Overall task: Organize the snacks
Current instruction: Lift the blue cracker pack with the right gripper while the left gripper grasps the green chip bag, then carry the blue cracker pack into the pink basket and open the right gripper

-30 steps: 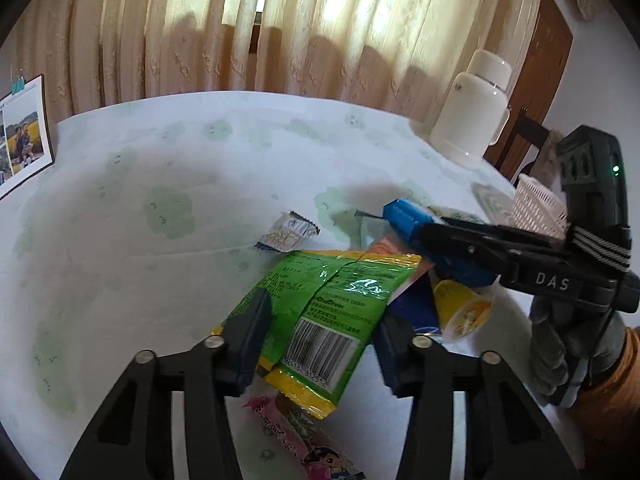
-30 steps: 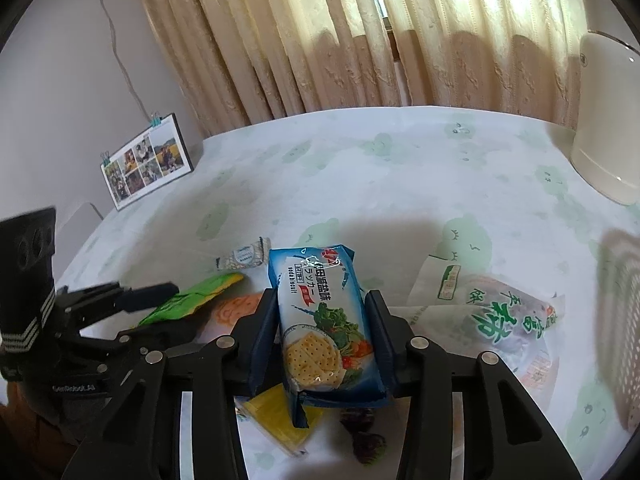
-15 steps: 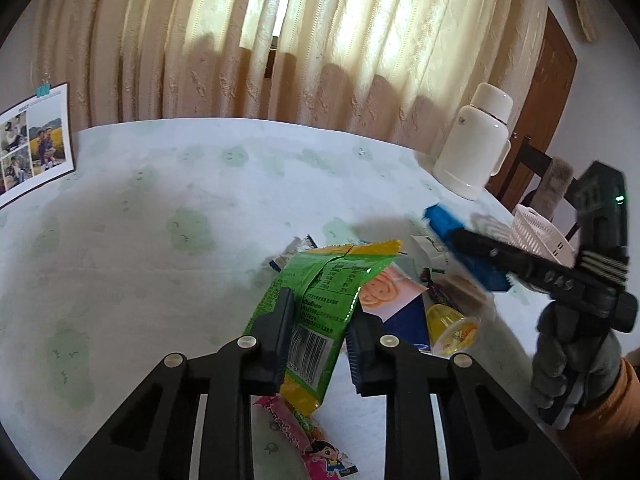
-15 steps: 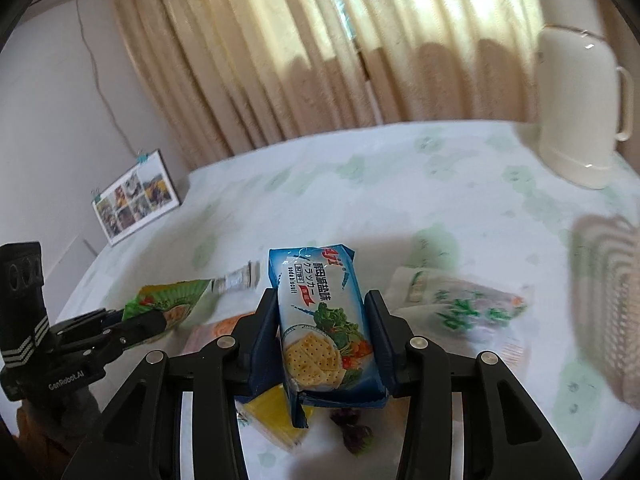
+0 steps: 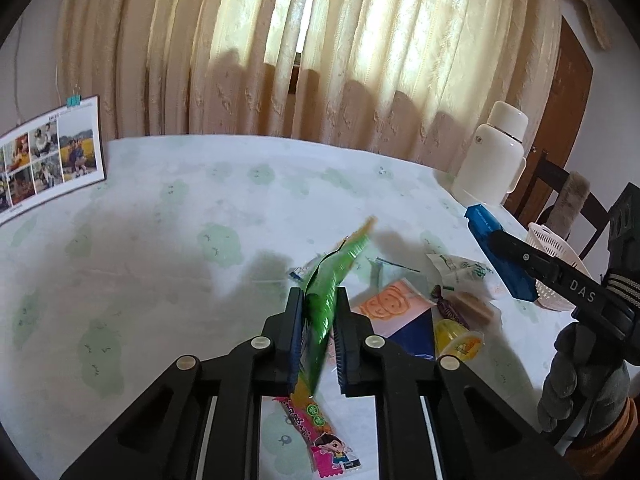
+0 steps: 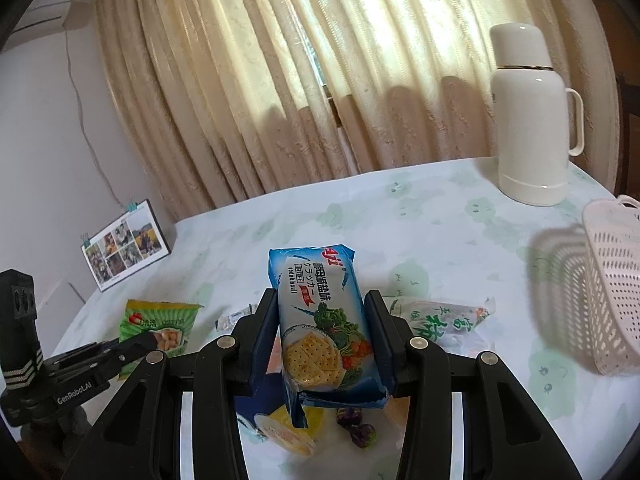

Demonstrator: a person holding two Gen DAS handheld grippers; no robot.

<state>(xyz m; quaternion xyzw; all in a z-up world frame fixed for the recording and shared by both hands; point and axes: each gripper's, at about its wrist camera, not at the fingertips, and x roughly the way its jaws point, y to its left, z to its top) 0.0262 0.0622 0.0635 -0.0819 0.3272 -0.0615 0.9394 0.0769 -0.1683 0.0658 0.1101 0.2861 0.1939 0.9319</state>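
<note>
Cream curtains point(image 6: 304, 80) hang behind a table point(image 5: 160, 220) covered in a pale cloth with green blotches. At its far right corner stands a white thermos point(image 6: 532, 120), and a white plastic basket point(image 6: 612, 284) sits on the cloth near the right edge. A sheet of photos point(image 5: 48, 160) leans against the wall at the left side.

Lifted above the cloth, the right gripper point(image 6: 326, 340) has its jaws pressed against both sides of a blue cracker pack point(image 6: 320, 320), which stands upright between them. The left gripper point(image 5: 318, 336) has its jaws narrowed onto a green snack bag point(image 5: 328, 280), pinched edge-on and raised off the table.

Loose snacks lie on the cloth between the two tools: a white and green packet point(image 6: 436, 320), an orange packet with a smiley face point(image 5: 390, 306) touching a dark blue one, a pink strip packet point(image 5: 320, 436) just below the left gripper, a yellow jelly cup point(image 5: 458, 340), and a purple wrapped candy point(image 6: 356, 426) next to it.
</note>
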